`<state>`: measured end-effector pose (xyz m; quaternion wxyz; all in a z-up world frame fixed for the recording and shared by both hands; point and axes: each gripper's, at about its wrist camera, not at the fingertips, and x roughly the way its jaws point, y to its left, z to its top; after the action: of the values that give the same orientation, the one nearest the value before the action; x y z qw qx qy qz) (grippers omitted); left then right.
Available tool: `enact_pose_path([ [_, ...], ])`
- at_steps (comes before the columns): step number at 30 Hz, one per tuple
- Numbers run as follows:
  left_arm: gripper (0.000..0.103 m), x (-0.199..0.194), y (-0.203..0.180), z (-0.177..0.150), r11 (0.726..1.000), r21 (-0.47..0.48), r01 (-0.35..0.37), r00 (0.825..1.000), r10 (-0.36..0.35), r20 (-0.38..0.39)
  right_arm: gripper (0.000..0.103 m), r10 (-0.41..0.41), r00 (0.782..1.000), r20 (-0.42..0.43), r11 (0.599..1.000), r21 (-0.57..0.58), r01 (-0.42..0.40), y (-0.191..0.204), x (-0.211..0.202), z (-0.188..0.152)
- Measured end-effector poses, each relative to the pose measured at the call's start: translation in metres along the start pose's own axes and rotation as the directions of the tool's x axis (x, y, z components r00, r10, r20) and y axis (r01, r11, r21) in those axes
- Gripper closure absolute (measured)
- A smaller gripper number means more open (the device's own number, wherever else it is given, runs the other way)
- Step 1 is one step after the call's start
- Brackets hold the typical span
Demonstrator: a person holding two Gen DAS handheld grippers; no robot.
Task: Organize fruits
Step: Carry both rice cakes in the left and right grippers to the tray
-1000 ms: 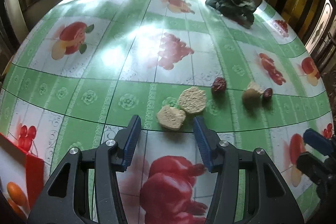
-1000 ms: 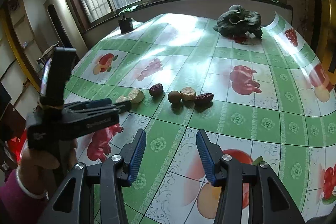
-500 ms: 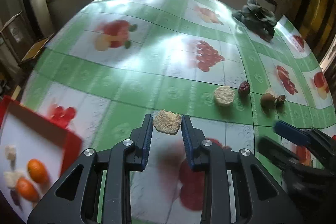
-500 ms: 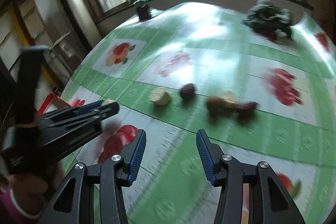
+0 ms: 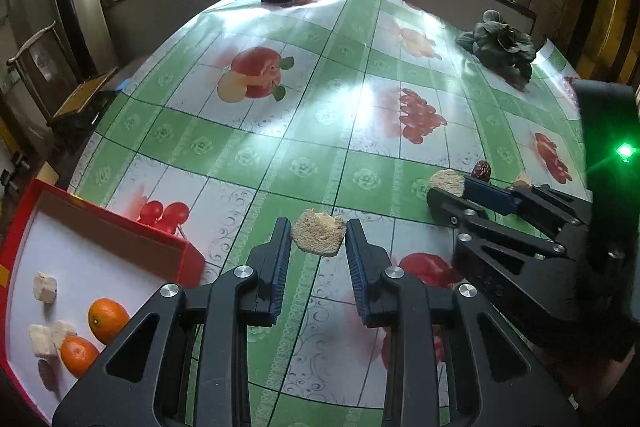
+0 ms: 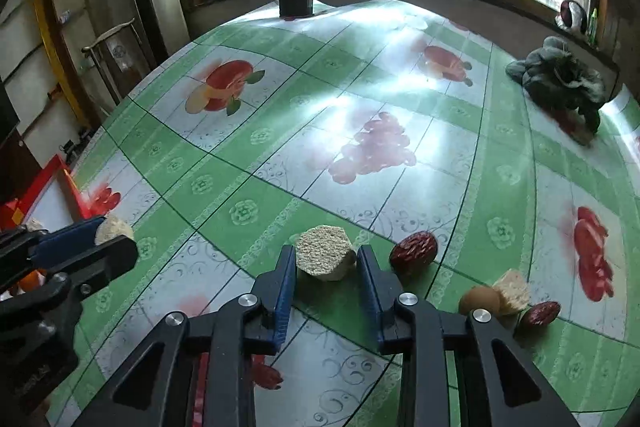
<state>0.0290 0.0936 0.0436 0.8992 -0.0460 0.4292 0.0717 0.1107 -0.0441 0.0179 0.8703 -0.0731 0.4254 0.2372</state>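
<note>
In the left wrist view, the left gripper [image 5: 318, 253] sits low in the centre of the frame, its blue pads drawn in against a pale, crumbly, flat piece [image 5: 319, 233] that hangs clear of the tablecloth. In the right wrist view, the right gripper [image 6: 326, 277] has just been closing, and its pads now press the sides of a second pale chunk [image 6: 325, 258], low in the centre and still about at the cloth.

Both pieces look light, dry and porous. They would likely crumble under hard pressure, so a gentle hold across the flat sides suits them.

A wrinkled red date [image 6: 413, 251] lies just right of the chunk. At lower left of the left wrist view, a red tray [image 5: 120, 223] holds two oranges [image 5: 107, 319] and pale cubes.
</note>
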Motion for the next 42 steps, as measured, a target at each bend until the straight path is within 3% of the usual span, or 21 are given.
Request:
enact_pose_path([
  [7, 0.076, -0.009, -0.008, -0.011, 1.000, 0.010, 0.022, 1.000, -0.022, 0.002, 0.073, -0.037, 0.999, 0.024, 0.999, 0.038, 0.036, -0.003, -0.042, -0.027],
  [15, 0.076, -0.029, -0.039, -0.040, 0.996, 0.073, 0.055, 0.998, -0.056, 0.013, 0.073, -0.097, 0.993, 0.071, 0.981, 0.177, 0.083, -0.017, -0.109, -0.081],
  [23, 0.076, -0.045, -0.054, -0.059, 0.993, 0.103, 0.057, 0.998, -0.059, 0.024, 0.073, -0.129, 0.989, 0.070, 0.960, 0.258, 0.107, -0.028, -0.140, -0.116],
  [29, 0.076, -0.054, -0.057, -0.065, 0.992, 0.113, 0.049, 0.998, -0.054, 0.045, 0.073, -0.133, 0.988, 0.075, 0.955, 0.278, 0.108, -0.028, -0.151, -0.127],
  [42, 0.076, -0.074, -0.043, -0.068, 0.994, 0.105, 0.027, 0.996, -0.036, 0.078, 0.073, -0.119, 0.988, 0.099, 0.973, 0.211, 0.096, 0.006, -0.164, -0.120],
])
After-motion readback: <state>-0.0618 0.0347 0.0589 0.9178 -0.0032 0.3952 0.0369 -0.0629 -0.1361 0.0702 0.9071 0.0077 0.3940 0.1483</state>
